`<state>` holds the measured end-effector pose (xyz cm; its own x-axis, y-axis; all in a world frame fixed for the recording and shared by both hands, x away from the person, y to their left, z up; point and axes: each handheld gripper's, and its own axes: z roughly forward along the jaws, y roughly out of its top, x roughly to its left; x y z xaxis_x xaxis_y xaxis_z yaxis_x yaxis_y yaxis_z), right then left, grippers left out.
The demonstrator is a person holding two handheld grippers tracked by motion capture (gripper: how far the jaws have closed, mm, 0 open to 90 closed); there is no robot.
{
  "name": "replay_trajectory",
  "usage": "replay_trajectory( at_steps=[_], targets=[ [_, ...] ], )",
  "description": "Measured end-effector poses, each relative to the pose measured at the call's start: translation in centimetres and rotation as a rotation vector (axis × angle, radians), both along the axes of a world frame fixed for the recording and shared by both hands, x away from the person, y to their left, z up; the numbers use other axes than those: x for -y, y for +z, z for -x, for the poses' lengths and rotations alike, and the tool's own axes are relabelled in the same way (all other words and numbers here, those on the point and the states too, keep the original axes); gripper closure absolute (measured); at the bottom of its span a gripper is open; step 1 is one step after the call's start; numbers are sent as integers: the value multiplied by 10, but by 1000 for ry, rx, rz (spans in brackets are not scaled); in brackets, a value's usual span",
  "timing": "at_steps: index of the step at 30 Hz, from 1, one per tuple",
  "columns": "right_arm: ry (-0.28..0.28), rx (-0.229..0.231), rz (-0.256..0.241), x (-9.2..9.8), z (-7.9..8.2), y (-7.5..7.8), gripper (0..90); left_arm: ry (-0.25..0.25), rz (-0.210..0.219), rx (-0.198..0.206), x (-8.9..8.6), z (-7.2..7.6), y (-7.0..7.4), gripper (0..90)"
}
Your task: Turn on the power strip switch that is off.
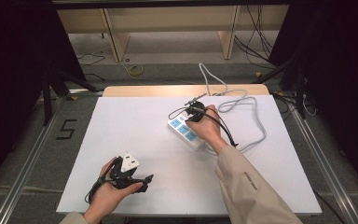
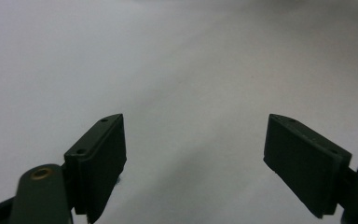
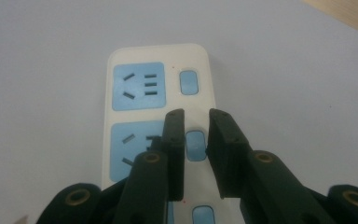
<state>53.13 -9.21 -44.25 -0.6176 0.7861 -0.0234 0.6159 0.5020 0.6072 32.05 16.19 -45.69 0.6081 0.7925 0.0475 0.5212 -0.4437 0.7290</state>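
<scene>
White plastic power strip (image 1: 185,132) with blue sockets lies right of the centre of the frame on the white table (image 1: 121,135). Your right gripper (image 3: 196,122) hovers over its middle blue switch (image 3: 195,145), jaws nearly together and holding nothing. If you press off-centre, the strip may slide. Your left gripper (image 2: 193,154), jaws spread, waits at lower left.

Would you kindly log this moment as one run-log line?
right gripper: nearly closed over power strip middle switch | left gripper: open, idle above table
</scene>
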Motion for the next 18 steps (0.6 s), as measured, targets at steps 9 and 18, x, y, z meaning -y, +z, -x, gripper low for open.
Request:
replay_trajectory(
  at_steps=[9,18],
  targets=[
    [-13,4,-17,10,3,3,718,3,0,-2,0,0,0,204],
    [-12,13,-33,21,13,11,664,6,-2,0,0,0,0,204]
  ],
)
